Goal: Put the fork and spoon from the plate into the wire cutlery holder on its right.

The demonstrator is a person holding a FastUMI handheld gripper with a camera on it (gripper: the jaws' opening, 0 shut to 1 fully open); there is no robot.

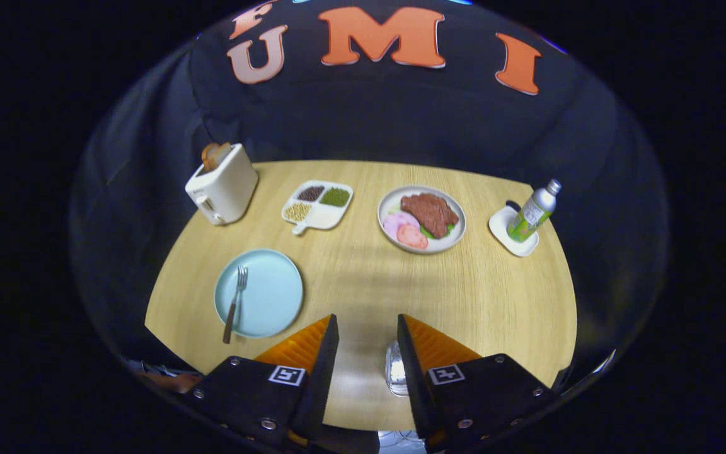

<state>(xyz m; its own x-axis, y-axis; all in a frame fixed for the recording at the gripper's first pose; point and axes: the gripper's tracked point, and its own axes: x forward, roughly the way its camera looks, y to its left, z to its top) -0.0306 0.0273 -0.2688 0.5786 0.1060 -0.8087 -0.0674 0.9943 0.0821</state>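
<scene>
While held above the near edge of the wooden surface (363, 284), tool (368, 328) spread wide, orange ribbed fingers (303, 343) apart with nothing pressed between them. Square black-and-white marker tags on both finger mounts; no readable writing on them. Something shiny and glassy (396, 369) just inside the right finger, low by the near edge, too hidden to identify.

Ahead and left of the fingers, light blue plate (268, 293) near the surface's left edge, carrying the fork (234, 304). Fork's long axis running near-to-far, tines pointing away toward the far side, handle end toward the near rim and reaching slightly past it.

Beyond, in a row along the far side: white toaster (223, 184) with bread in its slot; white divided dish (317, 205) of beans and grains; plate of meat and ham slices (421, 218); green bottle (533, 211) with silver cap on a small white coaster (509, 232), label too small to read.

Wide bare wood between the blue plate and the right edge, and between the fingers and the far row.
</scene>
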